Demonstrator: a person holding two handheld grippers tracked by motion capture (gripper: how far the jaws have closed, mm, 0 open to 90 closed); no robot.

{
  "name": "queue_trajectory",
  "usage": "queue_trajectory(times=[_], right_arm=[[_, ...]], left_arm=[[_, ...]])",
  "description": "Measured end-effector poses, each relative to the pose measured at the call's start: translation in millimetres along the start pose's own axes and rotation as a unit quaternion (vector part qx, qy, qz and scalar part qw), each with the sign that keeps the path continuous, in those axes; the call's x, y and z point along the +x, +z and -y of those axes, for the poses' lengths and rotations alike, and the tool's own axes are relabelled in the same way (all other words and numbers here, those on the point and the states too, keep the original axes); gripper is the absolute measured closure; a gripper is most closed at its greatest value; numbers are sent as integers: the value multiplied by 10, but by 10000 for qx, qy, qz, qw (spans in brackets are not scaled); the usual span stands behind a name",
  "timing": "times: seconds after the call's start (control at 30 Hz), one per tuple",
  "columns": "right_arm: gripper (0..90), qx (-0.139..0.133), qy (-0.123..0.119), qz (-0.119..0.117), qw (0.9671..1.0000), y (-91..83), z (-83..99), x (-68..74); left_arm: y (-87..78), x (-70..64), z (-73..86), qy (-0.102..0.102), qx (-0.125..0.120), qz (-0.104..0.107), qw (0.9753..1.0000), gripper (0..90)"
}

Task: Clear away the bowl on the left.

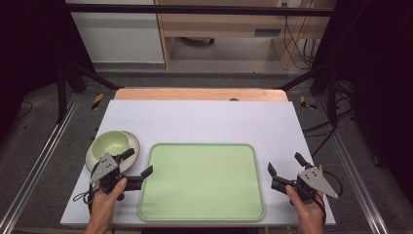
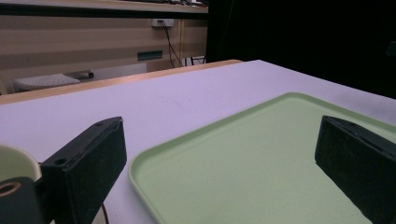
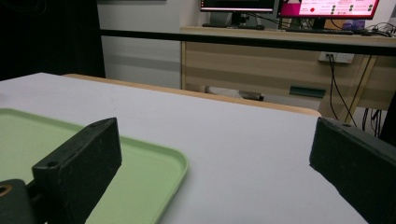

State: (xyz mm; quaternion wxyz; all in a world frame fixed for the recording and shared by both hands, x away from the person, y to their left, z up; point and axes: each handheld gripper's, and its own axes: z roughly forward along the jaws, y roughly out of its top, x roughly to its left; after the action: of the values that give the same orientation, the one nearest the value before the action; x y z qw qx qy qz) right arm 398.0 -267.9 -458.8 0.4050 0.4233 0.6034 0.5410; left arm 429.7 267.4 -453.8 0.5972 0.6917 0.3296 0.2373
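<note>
Pale green melamine-like ware is being observed across the white table [image 1: 204, 122], with the green tray [image 1: 202, 181] taken as the landmark. Left of the tray, a green bowl [image 1: 111, 143] is being carried on a cream plate [image 1: 130, 144]. Just beside the tray's left edge, the left gripper [image 1: 137, 163] is being held in the left hand [image 1: 106, 195], jaws spread wide and grasping nothing. Right of the tray, the right gripper [image 1: 285, 164] is being held in the right hand [image 1: 307, 207], jaws likewise parted and empty, above bare table.
</note>
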Motion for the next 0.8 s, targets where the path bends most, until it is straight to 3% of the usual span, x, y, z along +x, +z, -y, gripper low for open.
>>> queue_trajectory(times=[0.33, 0.43, 0.6, 0.73, 0.8], right_arm=[[23, 81, -108, -19, 9999, 19, 10, 35], [23, 84, -108, -20, 9999, 13, 5, 38], [23, 82, -99, -32, 9999, -2, 4, 52], [25, 86, -98, -8, 9999, -7, 4, 52], [27, 102, -135, 34, 9999, -14, 0, 55]], left_arm=[[0, -53, -42, -68, -25, 74, 9999, 21], [3, -76, -78, -32, 95, 74, 9999, 19], [16, -103, -244, 46, 79, 66, 9999, 20], [28, -92, -418, 265, 278, -12, 9993, 25], [49, -56, -508, 271, 291, -24, 9992, 28]])
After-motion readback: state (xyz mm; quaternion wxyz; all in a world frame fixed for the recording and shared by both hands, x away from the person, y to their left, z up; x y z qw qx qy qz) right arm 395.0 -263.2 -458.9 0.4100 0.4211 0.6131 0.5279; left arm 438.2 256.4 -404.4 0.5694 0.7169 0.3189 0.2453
